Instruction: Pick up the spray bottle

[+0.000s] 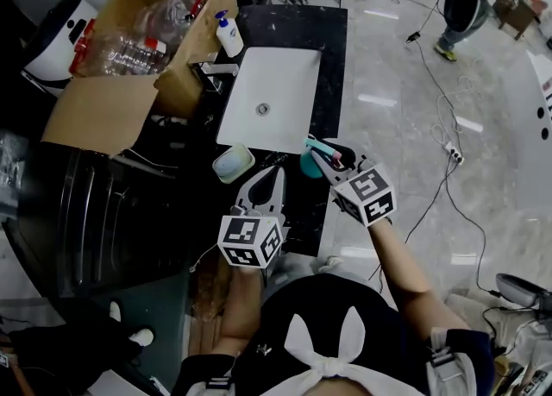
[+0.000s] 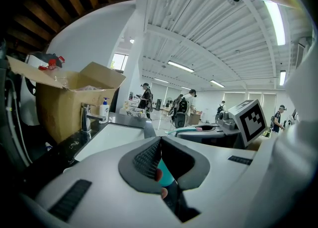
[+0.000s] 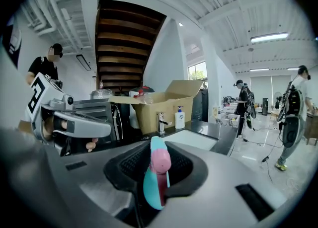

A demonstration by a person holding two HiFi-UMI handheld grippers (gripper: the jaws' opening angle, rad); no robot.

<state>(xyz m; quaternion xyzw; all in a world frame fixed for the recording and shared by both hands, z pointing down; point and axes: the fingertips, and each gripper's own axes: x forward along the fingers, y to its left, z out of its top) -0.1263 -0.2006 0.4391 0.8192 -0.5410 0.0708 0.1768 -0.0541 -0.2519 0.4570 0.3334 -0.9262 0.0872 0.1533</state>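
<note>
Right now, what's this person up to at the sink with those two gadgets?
A person stands at a black counter with a white sink, holding a claw tool in each hand. The right claw is clamped on a teal and pink spray bottle near the counter's front edge. Whether the bottle has left the counter can't be told. The left claw is closed and empty, just beside it.

**Bright overhead, black corners, bowed edges**

Light comes evenly from fluorescent strips (image 2: 276, 18) on the white ceiling (image 2: 198, 23) and from a window (image 3: 197, 71). In the head view the polished floor (image 1: 388, 101) throws back pale glare and the white sink (image 1: 285, 75) is nearly blown out, while the left side falls into deep shadow. All 3 views bow strongly at the edges. The spray bottle (image 3: 157, 172), close to the lens, looks soft.
</note>
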